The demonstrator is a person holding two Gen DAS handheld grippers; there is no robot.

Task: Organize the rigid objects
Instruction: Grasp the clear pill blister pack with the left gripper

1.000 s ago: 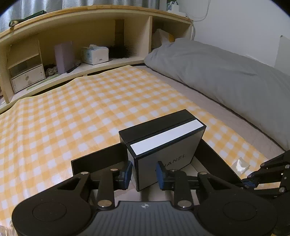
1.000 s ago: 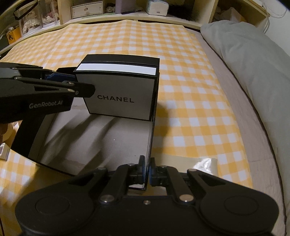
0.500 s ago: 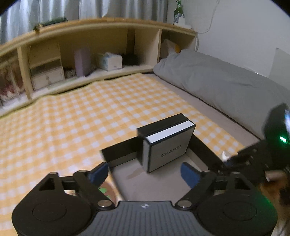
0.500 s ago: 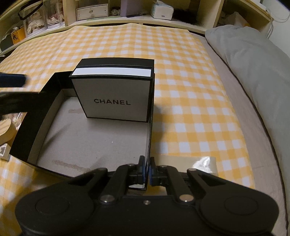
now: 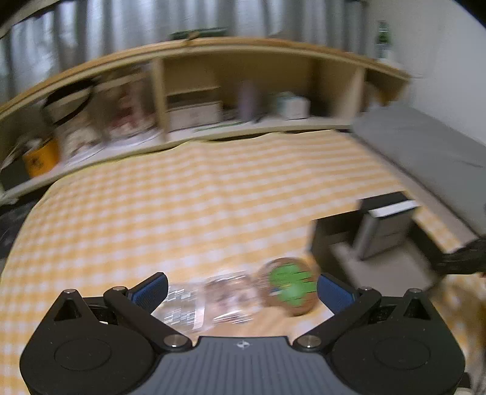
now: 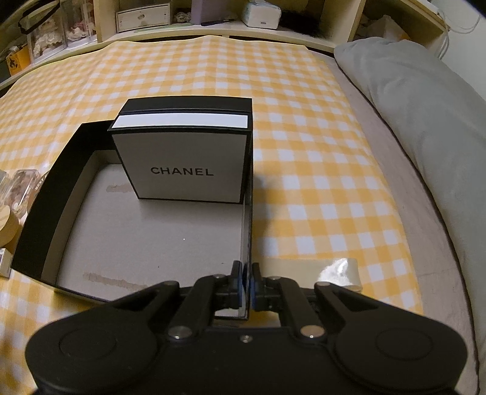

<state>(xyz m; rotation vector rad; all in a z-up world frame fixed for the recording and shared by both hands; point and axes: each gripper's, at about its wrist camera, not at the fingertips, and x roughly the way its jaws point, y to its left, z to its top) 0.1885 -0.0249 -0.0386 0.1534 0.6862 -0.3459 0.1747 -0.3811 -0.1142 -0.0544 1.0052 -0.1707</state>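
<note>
A white and black Chanel box [image 6: 185, 152] stands in the far right corner of an open black storage box [image 6: 45, 194] with a grey floor. My right gripper [image 6: 246, 282] is shut on the storage box's right wall at its near corner. In the blurred left wrist view, my left gripper [image 5: 243, 290] is open and empty above a round wooden item with a green face [image 5: 290, 288] and a clear plastic packet [image 5: 209, 300]. The storage box [image 5: 331, 240] and Chanel box [image 5: 385, 231] lie to its right.
The yellow checked bedspread [image 6: 303, 127] covers the bed. A grey pillow [image 6: 425, 115] lies along the right. A wooden shelf [image 6: 212, 18] with boxes and tissues runs along the back. Clear containers and a wooden lid [image 6: 12, 209] sit left of the storage box. A plastic wrapper [image 6: 340, 270] lies right of my right gripper.
My left gripper let go of the Chanel box, opened wide, and swung back and left over the wooden item and packet. My right gripper has kept its hold on the storage box wall.
</note>
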